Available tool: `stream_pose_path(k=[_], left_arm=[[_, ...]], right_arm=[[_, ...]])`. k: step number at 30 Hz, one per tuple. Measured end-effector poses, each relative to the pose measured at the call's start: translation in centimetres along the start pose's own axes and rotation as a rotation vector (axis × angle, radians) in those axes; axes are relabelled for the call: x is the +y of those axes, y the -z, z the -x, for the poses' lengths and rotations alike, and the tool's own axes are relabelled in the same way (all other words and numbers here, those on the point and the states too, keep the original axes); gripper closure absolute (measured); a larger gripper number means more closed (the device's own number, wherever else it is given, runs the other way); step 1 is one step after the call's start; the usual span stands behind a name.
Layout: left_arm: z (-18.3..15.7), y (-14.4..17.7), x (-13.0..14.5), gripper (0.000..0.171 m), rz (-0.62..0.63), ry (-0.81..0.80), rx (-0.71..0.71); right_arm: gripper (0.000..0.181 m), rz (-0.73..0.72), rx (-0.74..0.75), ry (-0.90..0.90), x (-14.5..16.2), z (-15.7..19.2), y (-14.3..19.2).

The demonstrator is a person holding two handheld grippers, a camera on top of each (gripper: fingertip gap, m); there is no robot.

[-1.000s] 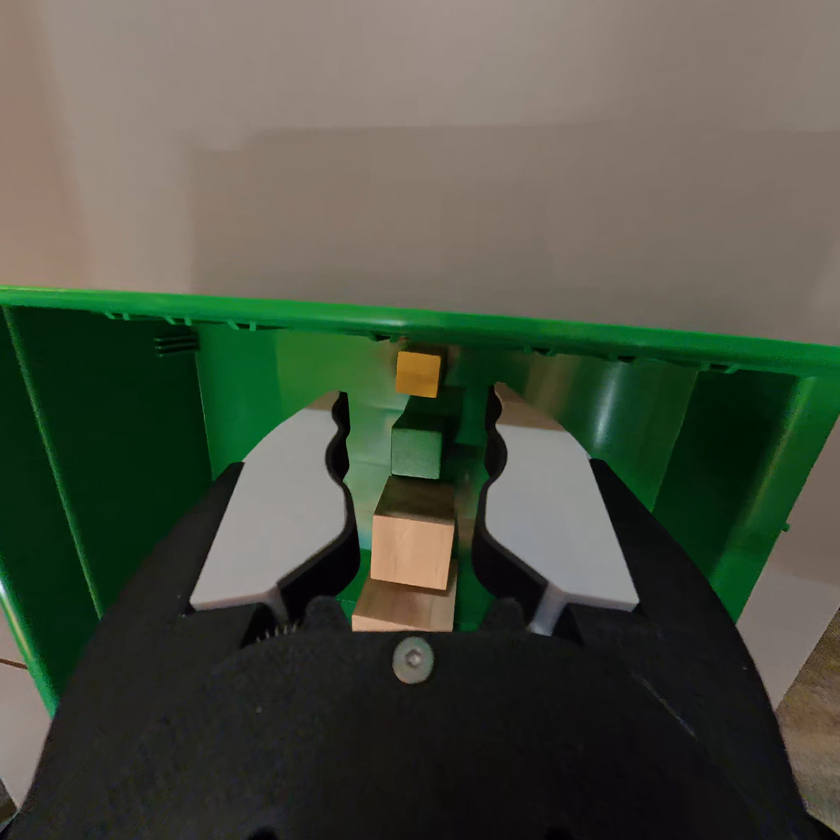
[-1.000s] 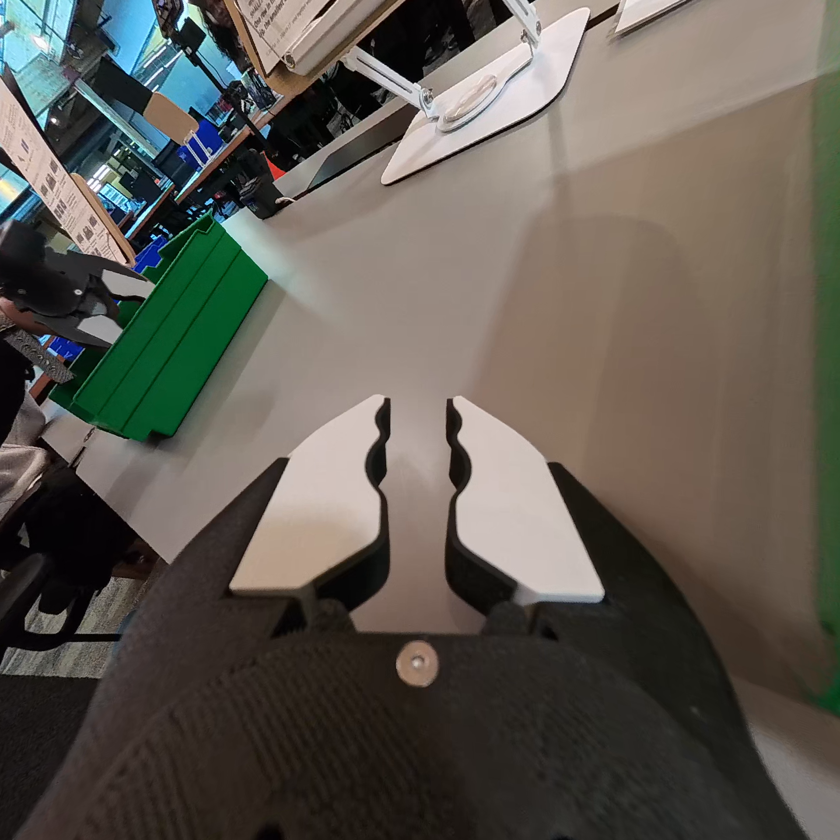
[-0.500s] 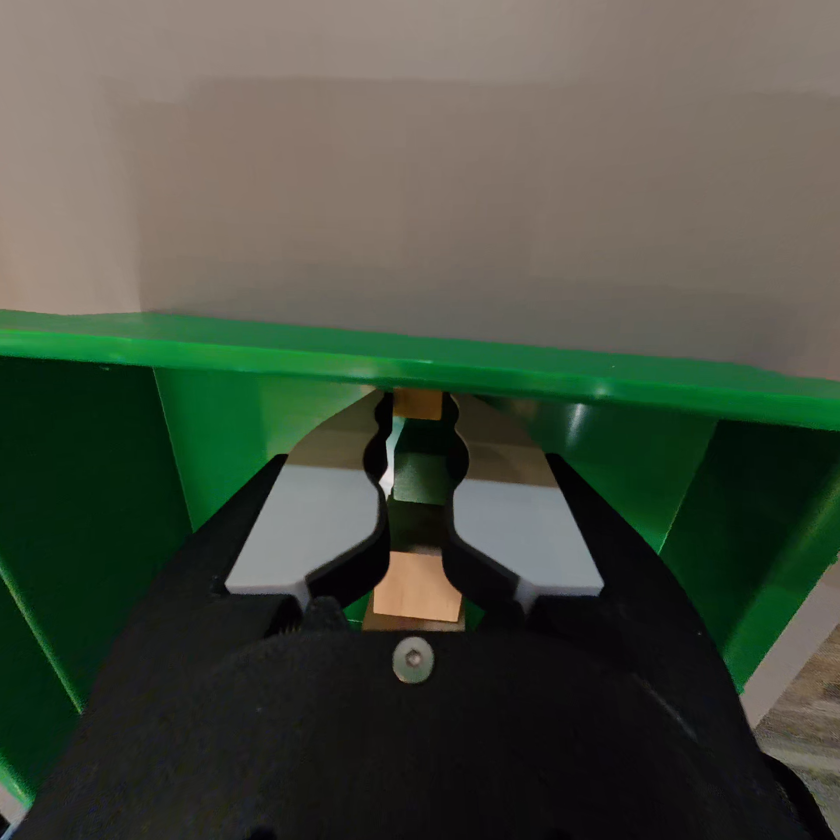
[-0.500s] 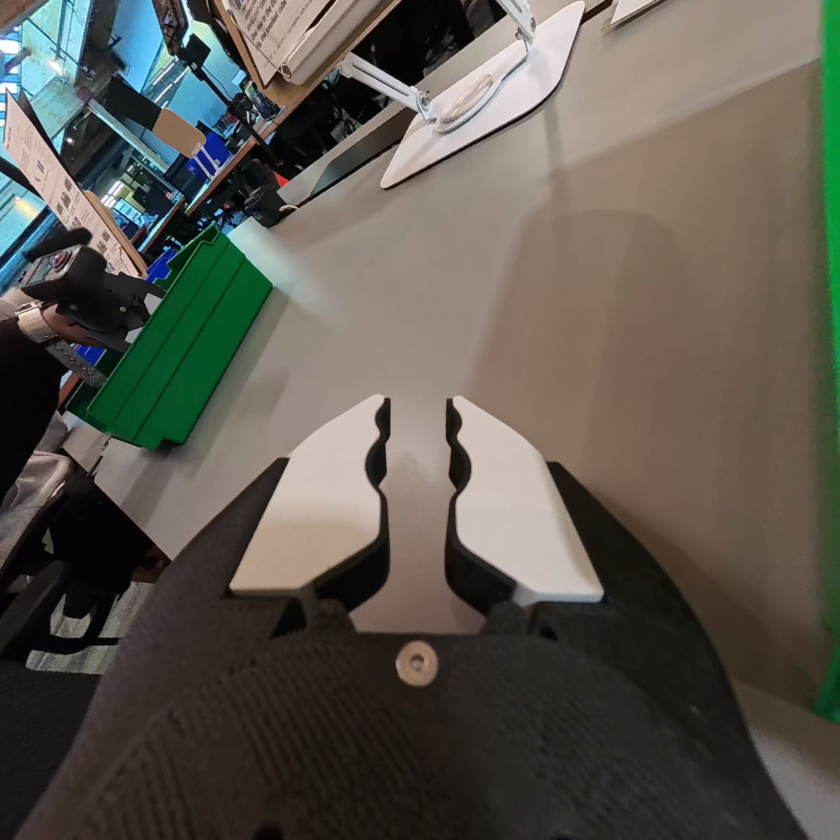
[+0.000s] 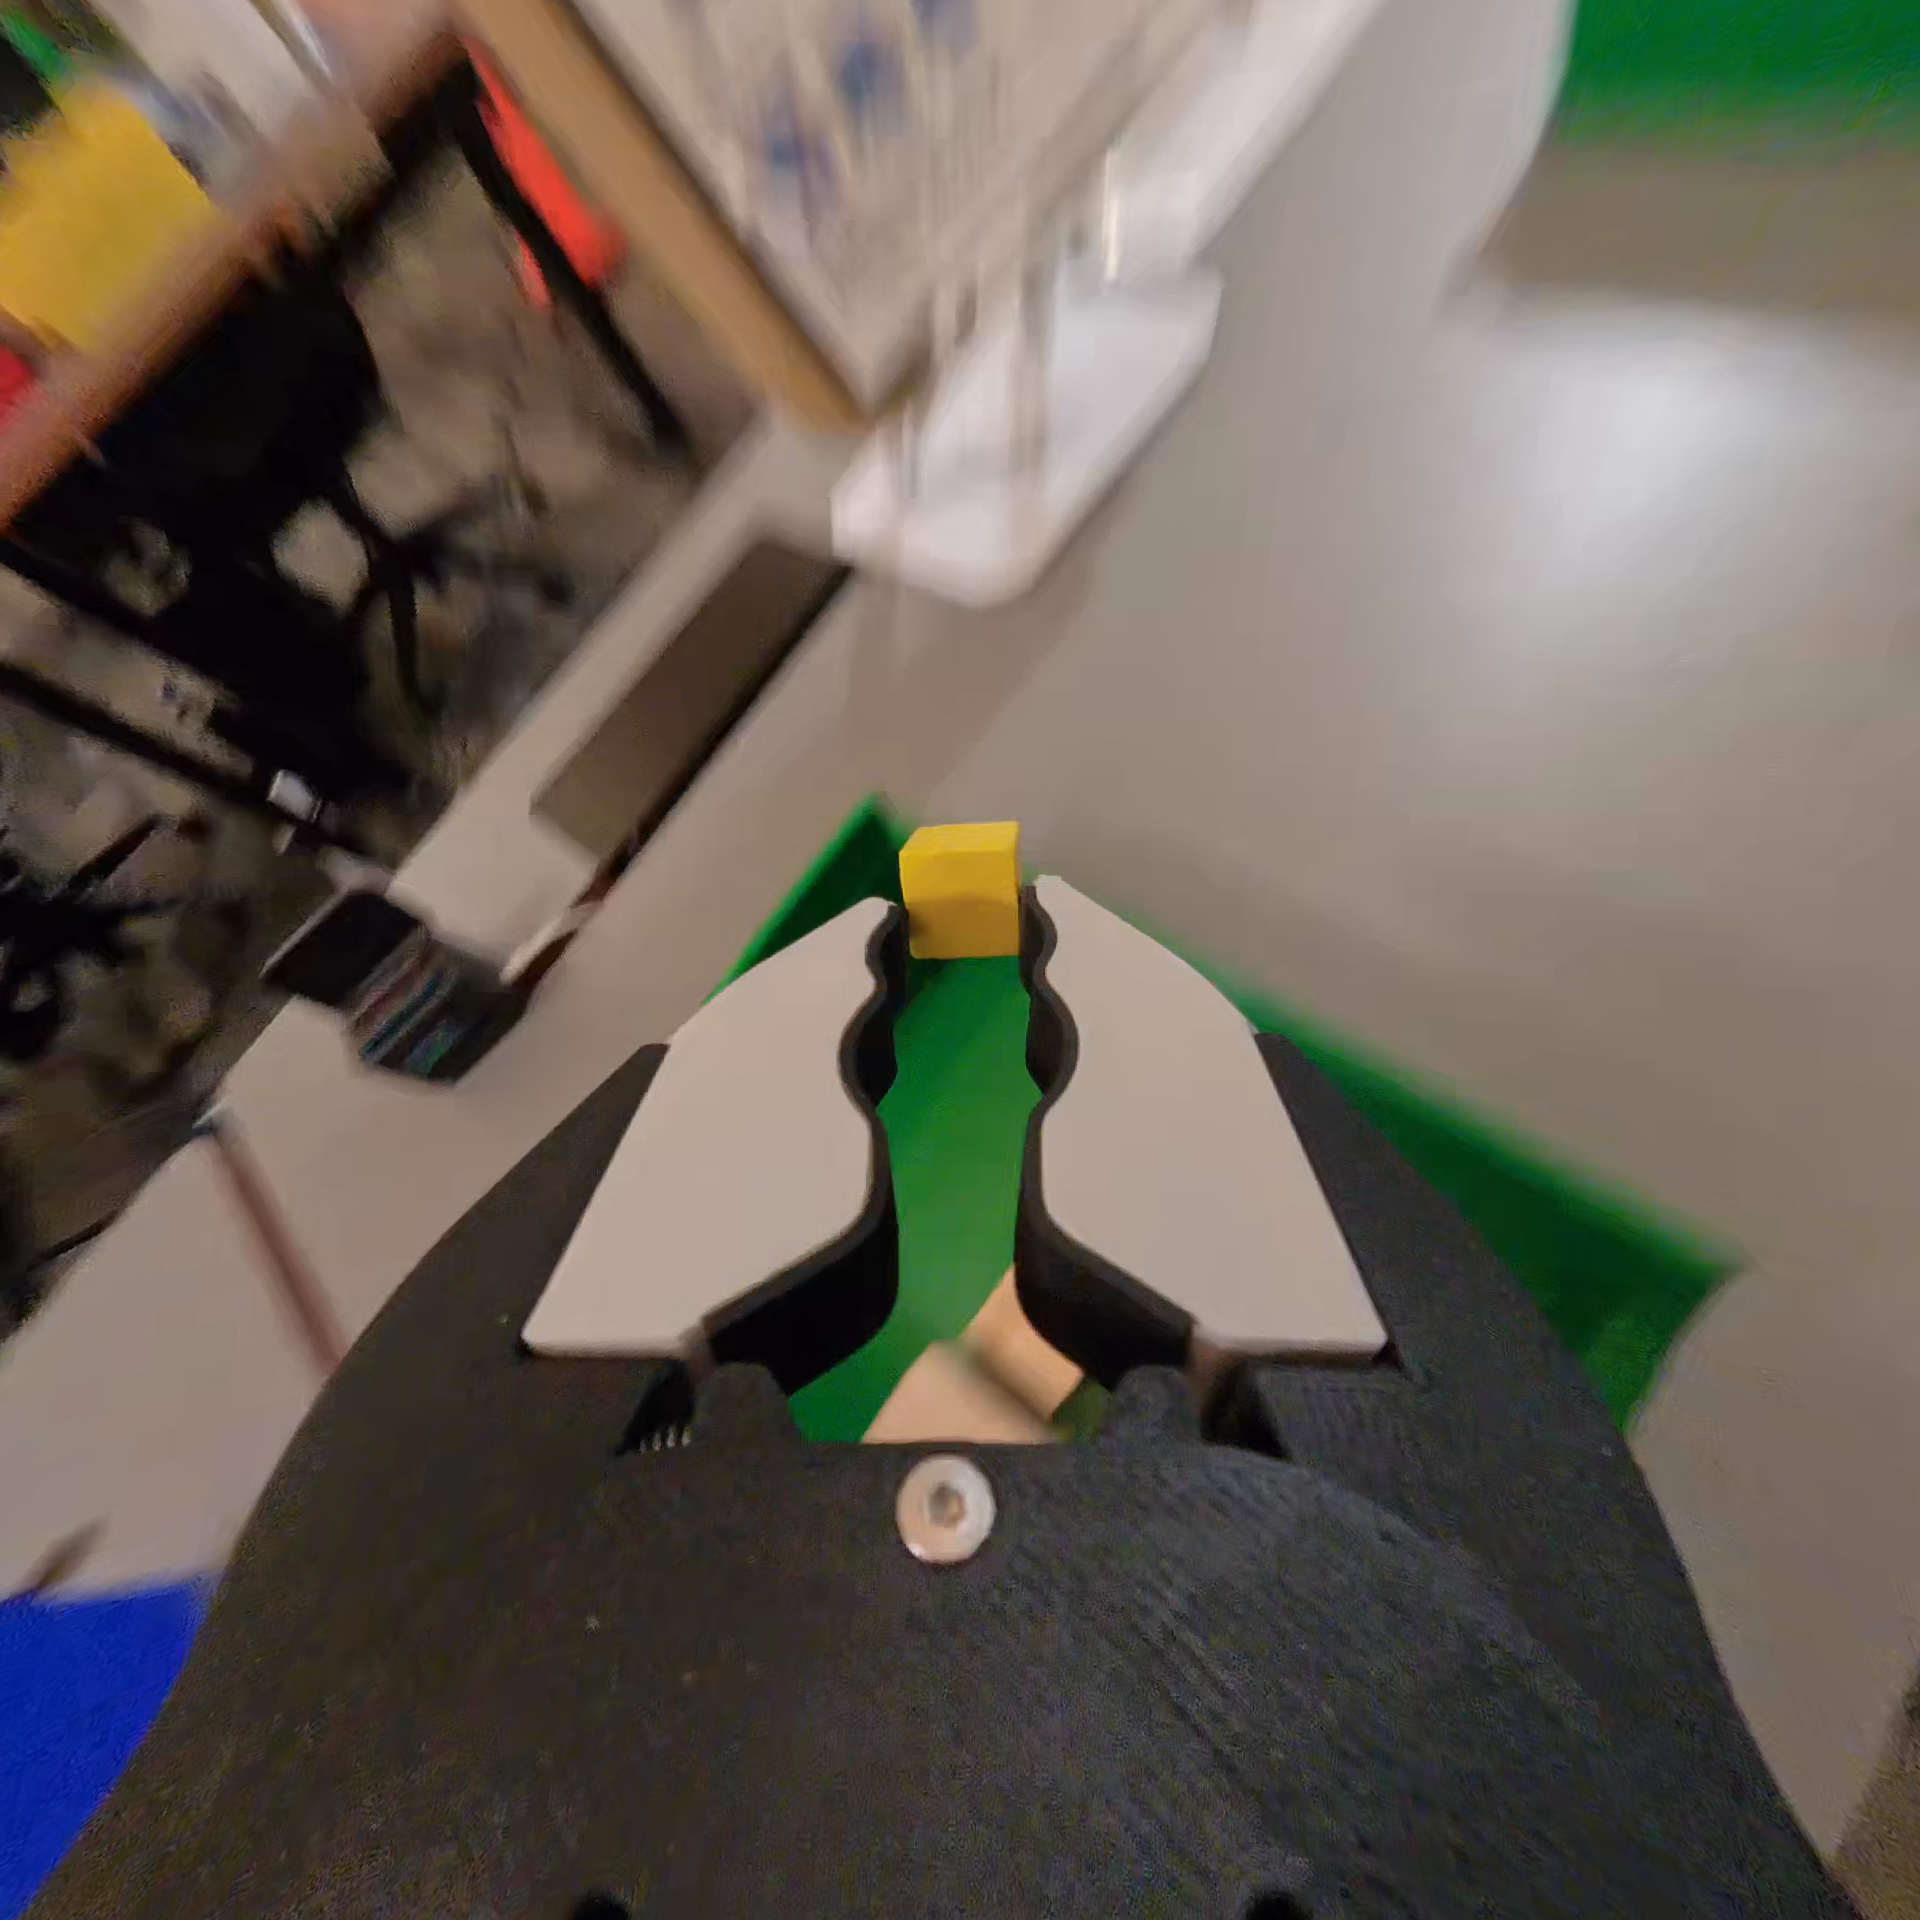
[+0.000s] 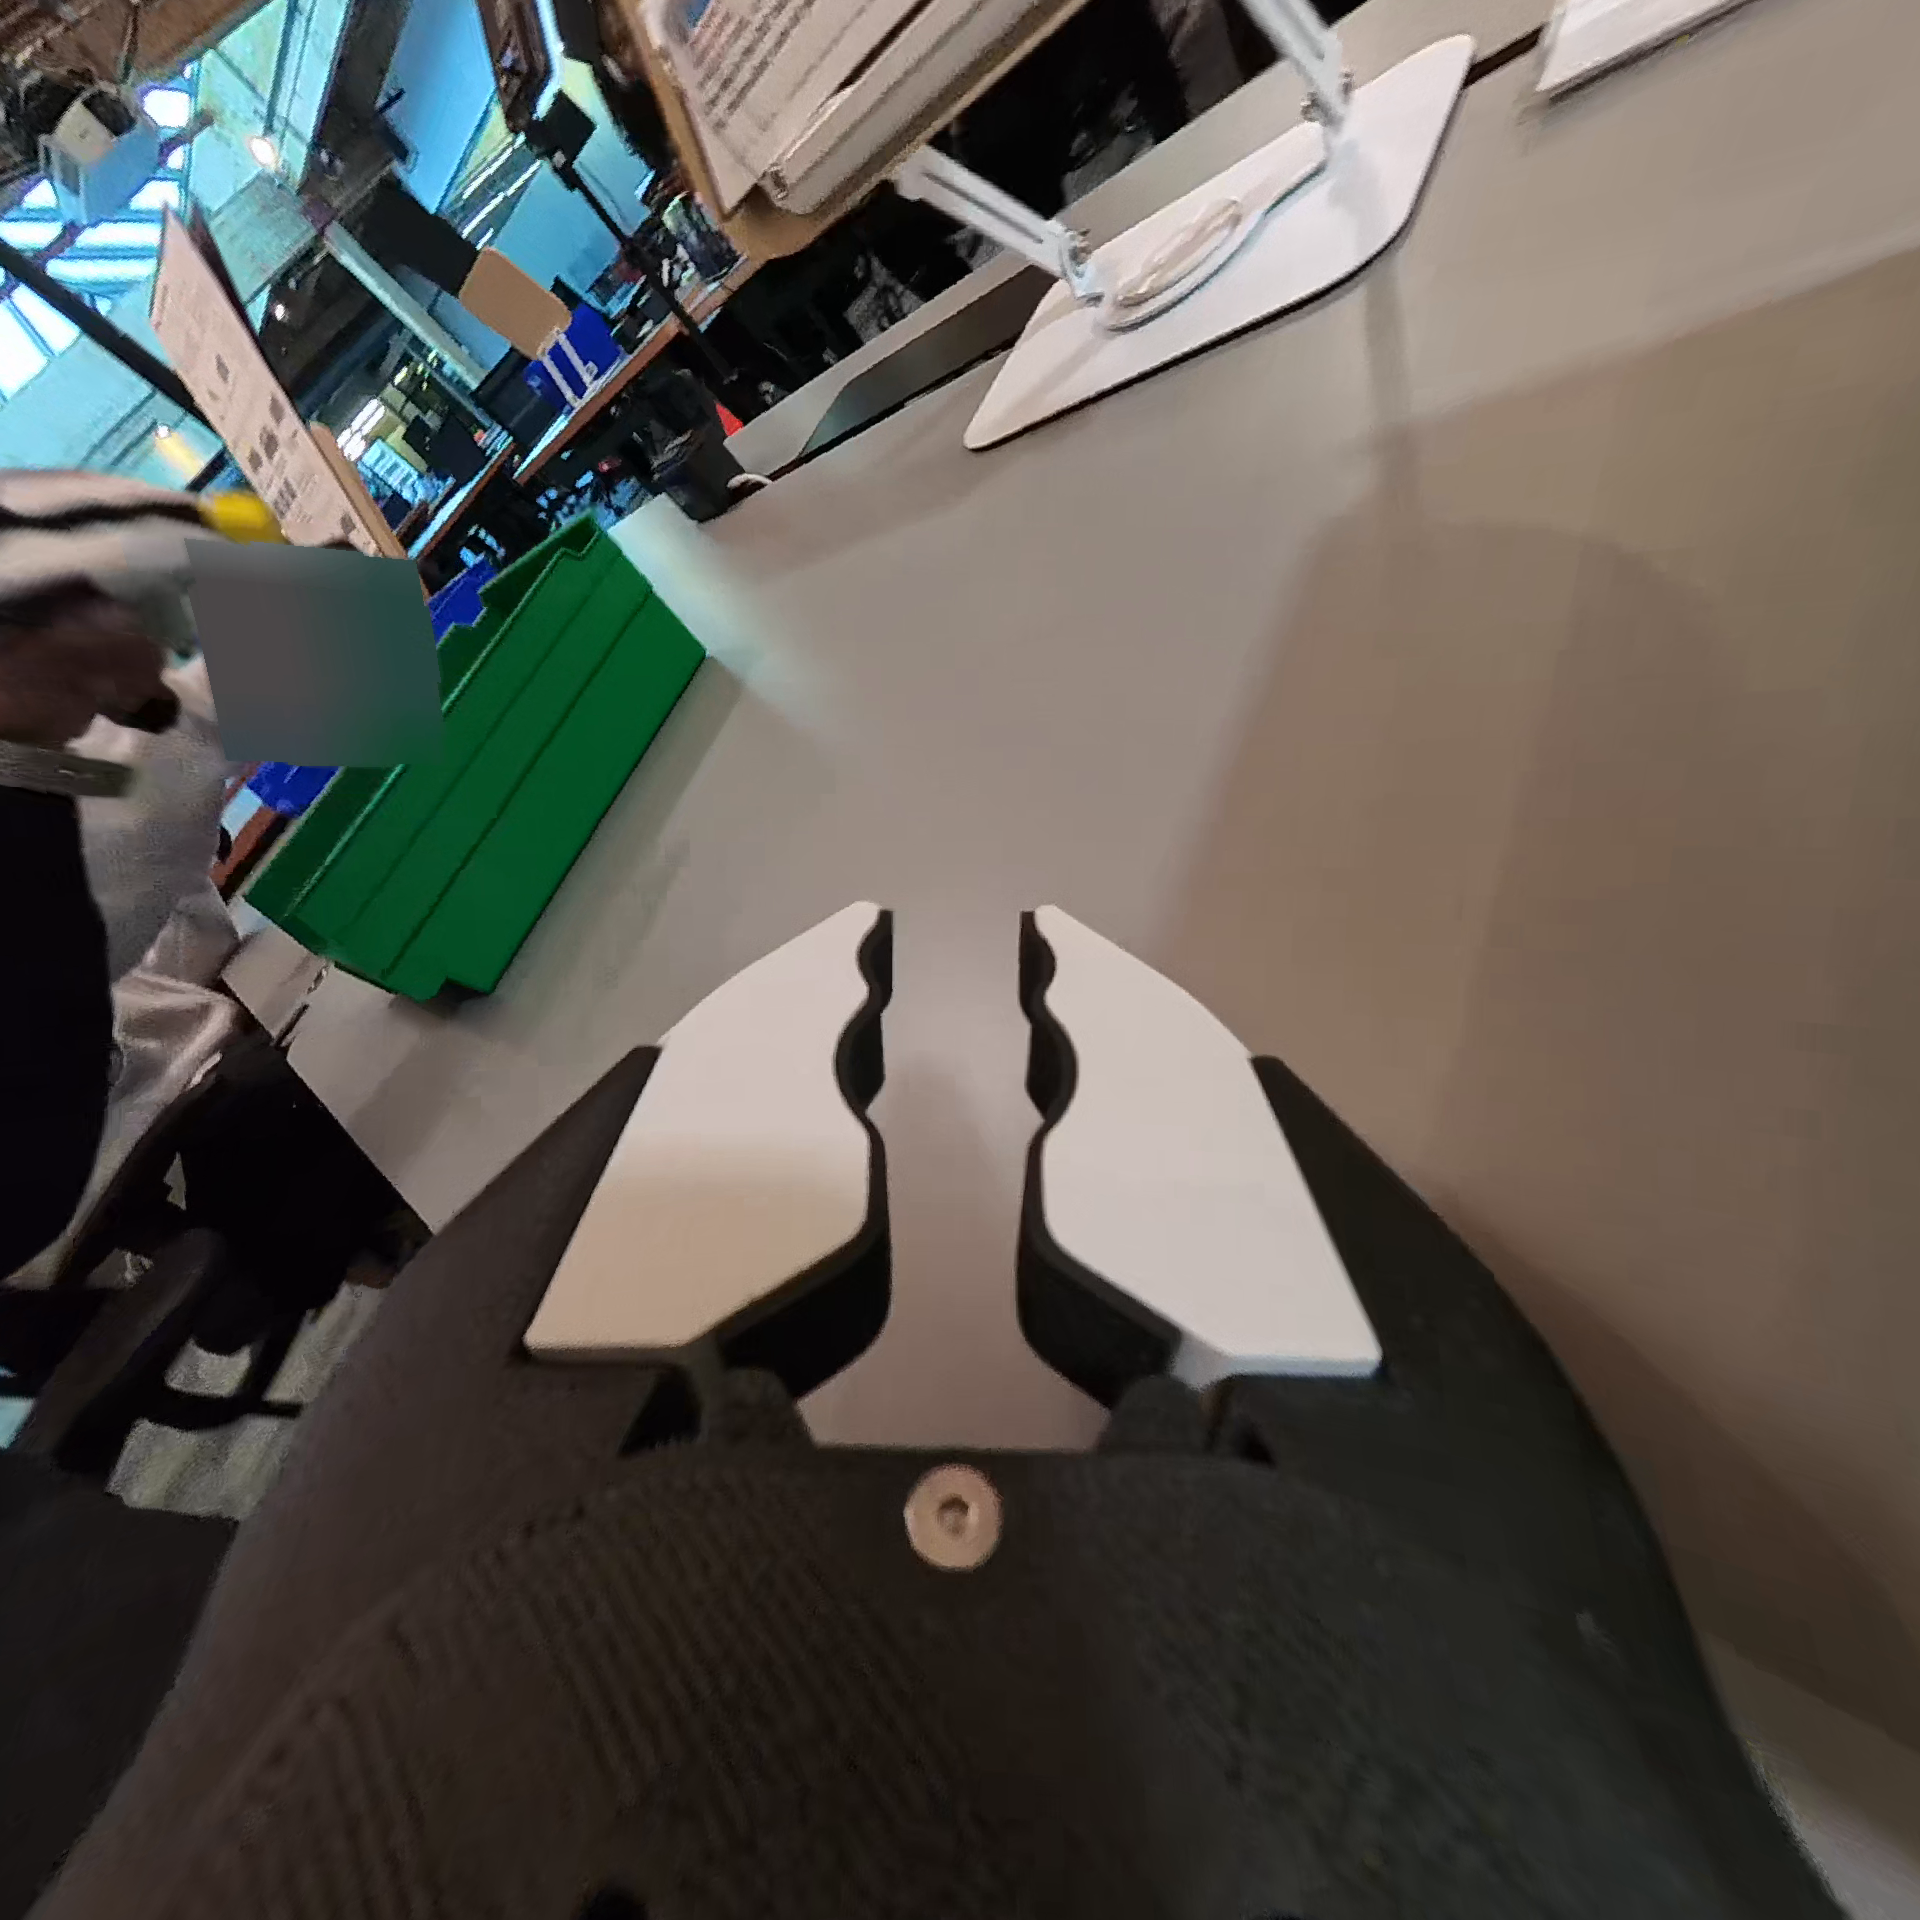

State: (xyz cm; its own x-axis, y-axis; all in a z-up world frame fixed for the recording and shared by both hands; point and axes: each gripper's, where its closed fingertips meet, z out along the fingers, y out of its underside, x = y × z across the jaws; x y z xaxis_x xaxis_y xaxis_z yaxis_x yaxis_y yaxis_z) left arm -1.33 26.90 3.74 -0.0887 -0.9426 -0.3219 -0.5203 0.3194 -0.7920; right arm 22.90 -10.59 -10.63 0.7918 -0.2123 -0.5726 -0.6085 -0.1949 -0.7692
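Firmly pinched at the very tips of the left gripper (image 5: 961, 914), a small yellow wooden cube (image 5: 958, 889) sits between the two grey-faced black fingers (image 5: 769, 1122), pressed on both sides. It is lifted above the open green plastic bin (image 5: 1455, 1174), which lies directly beneath and behind the fingers. Inside that bin, close to the gripper's base, a pale natural-wood block (image 5: 977, 1382) lies tilted on the green floor; only part of it shows between the fingers. The bin stands on a light grey tabletop (image 5: 1455, 727). Beyond the bin, toward the far edge of the table, a white flat stand base (image 5: 1029, 457) shows as a blur, and off the table to the bin's left there is a blurred blue patch (image 5: 83, 1704) low down.

Well apart from the bin, the right gripper (image 6: 956, 925) hangs low over the same grey tabletop (image 6: 1351, 727) with its fingers a little spread and nothing between them. From this side the green bin (image 6: 488, 810) appears far off at the table's left edge, stepped along its long wall. Above the bin's near end, the yellow cube (image 6: 244, 511) shows small. A white stand base (image 6: 1226, 260) rests on the table far beyond the bin.
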Motion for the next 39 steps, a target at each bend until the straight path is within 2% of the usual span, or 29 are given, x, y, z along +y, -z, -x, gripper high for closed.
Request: stream_pose_path(k=[2, 3, 4, 8, 10, 12, 15, 17, 20, 25, 33, 39], left_arm=[[-3.1, 3.2, -5.2, 0.151, -0.322, 0.195, 0.043], [-4.8, 4.2, -7.1, 0.151, -0.446, 0.294, 0.079], [-6.6, 4.5, -8.2, 0.151, -0.519, 0.373, 0.123], [-13.6, 1.1, -10.2, 0.151, -0.624, 0.624, 0.277], [-18.3, -1.6, -11.0, 0.151, -0.610, 0.772, 0.475], [-21.3, -3.4, -11.2, 0.151, -0.666, 0.916, 0.544], [-26.3, -6.0, -10.8, 0.151, -0.628, 1.049, 0.735], [-28.6, -7.0, -10.3, 0.151, -0.596, 1.047, 0.781], [-31.4, -8.7, -9.7, 0.151, -0.505, 0.919, 0.778], [-33.6, -9.6, -9.8, 0.151, -0.473, 0.771, 0.842], [-34.3, -10.3, -9.4, 0.151, -0.470, 0.765, 0.933], [-34.8, -9.9, -9.5, 0.151, -0.466, 0.711, 0.914]], right_arm=[[0.157, 0.002, -0.028, 0.060, -0.2, 1.2, -0.7], [0.156, -0.007, -0.058, 0.088, -0.5, 2.2, -1.2], [0.156, -0.022, -0.101, 0.112, -0.9, 3.5, -1.8], [0.146, -0.071, -0.386, 0.127, -2.9, 10.7, -3.6], [0.136, -0.072, -0.492, 0.111, -3.1, 13.5, -3.7], [0.133, -0.049, -0.585, 0.103, -1.9, 15.3, -3.1], [0.142, -0.028, -0.666, 0.090, -0.1, 15.7, -1.3], [0.149, -0.045, -0.708, 0.031, -0.5, 15.6, -0.3], [0.150, -0.101, -0.682, -0.072, -1.7, 13.9, 0.1], [0.149, -0.008, -0.702, -0.157, -0.2, 13.4, 0.4], [0.150, 0.074, -0.580, 0.021, 2.5, 13.3, 0.0], [0.155, 0.089, -0.619, 0.017, 2.7, 13.7, 0.1]])
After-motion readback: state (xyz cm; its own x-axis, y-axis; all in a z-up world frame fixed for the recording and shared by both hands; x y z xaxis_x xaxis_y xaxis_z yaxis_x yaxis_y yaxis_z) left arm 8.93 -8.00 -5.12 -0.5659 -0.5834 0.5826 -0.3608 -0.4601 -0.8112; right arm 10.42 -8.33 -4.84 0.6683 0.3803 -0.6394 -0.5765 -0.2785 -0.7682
